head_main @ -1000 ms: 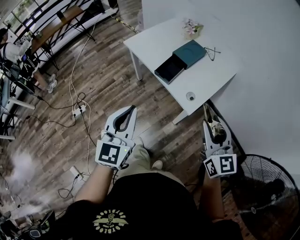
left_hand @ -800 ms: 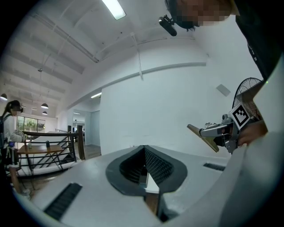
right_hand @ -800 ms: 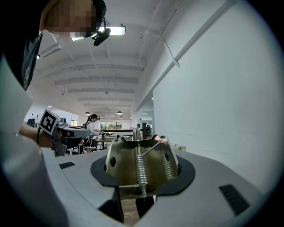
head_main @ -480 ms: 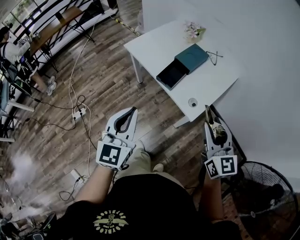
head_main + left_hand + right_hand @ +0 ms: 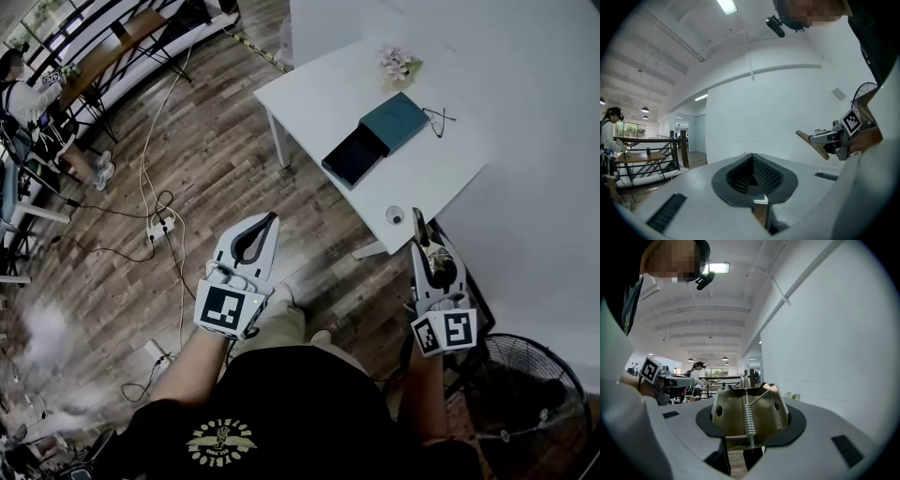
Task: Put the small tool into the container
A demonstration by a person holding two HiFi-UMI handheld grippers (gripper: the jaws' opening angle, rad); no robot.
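Lower right of the head view: brass-coloured metal spring clip (image 5: pixel 421 231), clamped in the jaws of the right gripper (image 5: pixel 427 258), just below the near corner of the white rectangular table (image 5: pixel 319 89). Upper right, on that table, well apart: teal box with a dark slid-out tray (image 5: pixel 394 122). Centre-left, over brown wooden floor (image 5: pixel 206 159): left gripper (image 5: pixel 269 221), jaws together, empty.

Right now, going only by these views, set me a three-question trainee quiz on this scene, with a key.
1. True or false: the left gripper holds something.
2. Where is the teal box? A: on the white table. B: on the wooden floor. C: between the left gripper's jaws.
3. What is the right gripper shut on?

Key: 1 false, its jaws are together and empty. 2 A. 3 a metal spring clip.
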